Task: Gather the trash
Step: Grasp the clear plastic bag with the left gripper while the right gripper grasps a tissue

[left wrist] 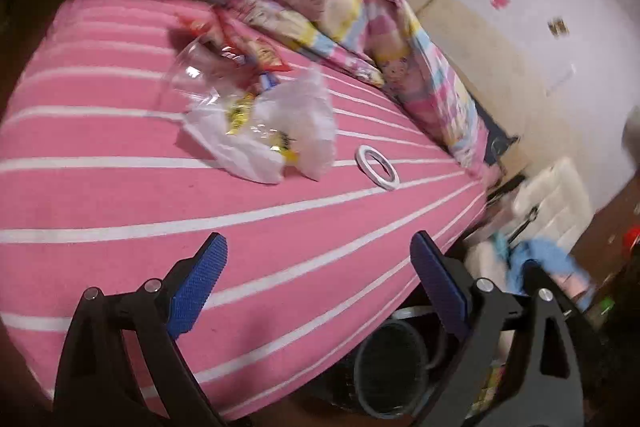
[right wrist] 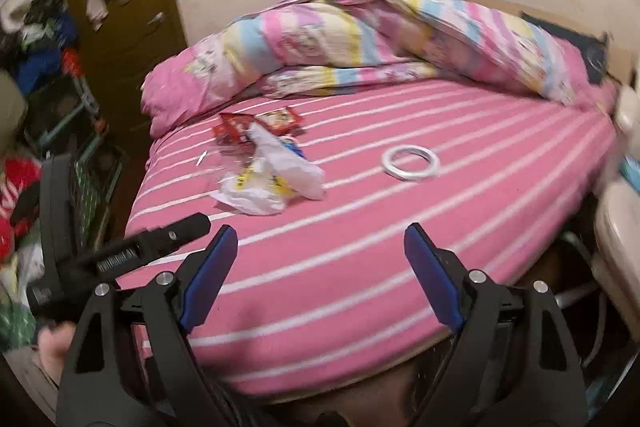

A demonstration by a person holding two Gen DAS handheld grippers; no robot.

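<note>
Trash pile (right wrist: 264,167) lying mid-bed on pink striped sheet (right wrist: 360,267): white plastic bag (left wrist: 276,131), red snack wrappers (right wrist: 256,125), clear plastic cup (left wrist: 192,75) tipped on side, mouth facing bed's left edge in left wrist view. Pile's long axis running from pillow (right wrist: 180,91) end toward foot edge. White tape roll (right wrist: 410,161) lying flat, near pile, apart. Left gripper (left wrist: 318,247) hovering over bed edge, tilting down, jaws standing wide, nothing between. Right gripper (right wrist: 320,239) likewise wide, empty, aiming down at sheet. Dark bin (left wrist: 388,367) standing below left gripper.
</note>
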